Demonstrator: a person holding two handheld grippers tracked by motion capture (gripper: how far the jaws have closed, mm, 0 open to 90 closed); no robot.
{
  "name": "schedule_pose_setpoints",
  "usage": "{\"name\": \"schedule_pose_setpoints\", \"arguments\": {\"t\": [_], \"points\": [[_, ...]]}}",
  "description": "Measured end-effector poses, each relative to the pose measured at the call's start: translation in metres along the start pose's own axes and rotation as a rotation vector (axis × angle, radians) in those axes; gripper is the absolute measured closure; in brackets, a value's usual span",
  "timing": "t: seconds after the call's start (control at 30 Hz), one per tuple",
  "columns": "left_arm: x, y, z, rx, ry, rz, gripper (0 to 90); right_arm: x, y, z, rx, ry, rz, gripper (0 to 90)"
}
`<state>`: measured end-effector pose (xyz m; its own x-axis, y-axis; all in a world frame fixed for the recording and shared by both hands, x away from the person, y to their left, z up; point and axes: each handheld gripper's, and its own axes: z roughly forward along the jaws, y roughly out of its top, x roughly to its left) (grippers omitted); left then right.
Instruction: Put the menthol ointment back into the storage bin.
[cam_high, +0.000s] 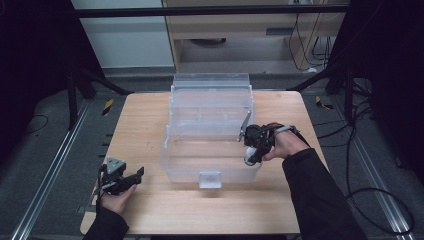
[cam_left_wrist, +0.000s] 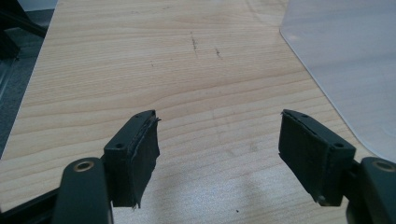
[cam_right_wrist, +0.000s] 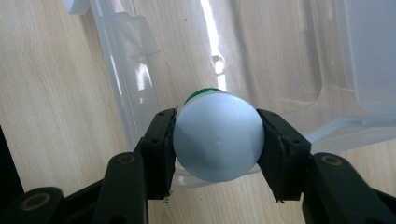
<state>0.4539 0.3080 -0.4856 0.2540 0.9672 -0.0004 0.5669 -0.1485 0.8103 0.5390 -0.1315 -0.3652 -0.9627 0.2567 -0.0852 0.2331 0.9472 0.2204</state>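
- The right gripper (cam_right_wrist: 217, 140) is clamped on a round white-capped container (cam_right_wrist: 217, 142); its two black pads press on opposite sides of the cap, and a green rim peeks out behind the cap's upper edge.
- In the high view the right gripper (cam_high: 251, 150) holds that container (cam_high: 248, 156) at the right front corner of the clear plastic box (cam_high: 210, 125), tipped down over the box's rim.
- Under the cap, the right gripper view shows the box's transparent wall (cam_right_wrist: 126, 84) and its see-through floor, with wood grain beyond.
- The box stands open in the middle of the counter (cam_high: 145, 130), lid raised at the back and a small latch at its front.
- The left gripper (cam_left_wrist: 219, 140) has its jaws wide apart with nothing between them, only bare wood ahead and a corner of the clear box (cam_left_wrist: 345, 60) at the right.
- In the high view the left gripper (cam_high: 125, 179) sits low at the counter's front left, well apart from the box.
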Motion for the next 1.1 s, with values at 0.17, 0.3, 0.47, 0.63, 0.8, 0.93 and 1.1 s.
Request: {"name": "schedule_pose_setpoints", "arguments": {"t": [0.17, 0.3, 0.47, 0.63, 0.8, 0.93, 1.1], "points": [[0.000, 0.000, 0.000, 0.001, 0.000, 0.000, 28.0, -0.002, -0.003, 0.005, -0.001, 0.001, 0.005, 50.3], [0.000, 0.000, 0.000, 0.002, 0.000, 0.002, 28.0, -0.002, -0.006, 0.009, 0.006, 0.008, 0.012, 50.3], [0.000, 0.000, 0.000, 0.002, 0.001, 0.001, 28.0, -0.002, -0.008, 0.012, 0.010, 0.016, 0.016, 50.3], [0.000, 0.000, 0.000, 0.002, 0.001, 0.002, 28.0, -0.001, -0.009, 0.016, 0.009, 0.021, 0.016, 50.2], [0.000, 0.000, 0.000, 0.003, 0.001, 0.003, 28.0, 0.000, -0.010, 0.019, 0.010, 0.030, 0.017, 50.2], [0.000, 0.000, 0.000, 0.003, 0.001, 0.001, 28.0, 0.000, -0.009, 0.021, 0.014, 0.037, 0.018, 50.1], [0.000, 0.000, 0.000, 0.003, 0.000, 0.002, 28.0, 0.001, -0.009, 0.022, 0.017, 0.041, 0.022, 49.9]]}}
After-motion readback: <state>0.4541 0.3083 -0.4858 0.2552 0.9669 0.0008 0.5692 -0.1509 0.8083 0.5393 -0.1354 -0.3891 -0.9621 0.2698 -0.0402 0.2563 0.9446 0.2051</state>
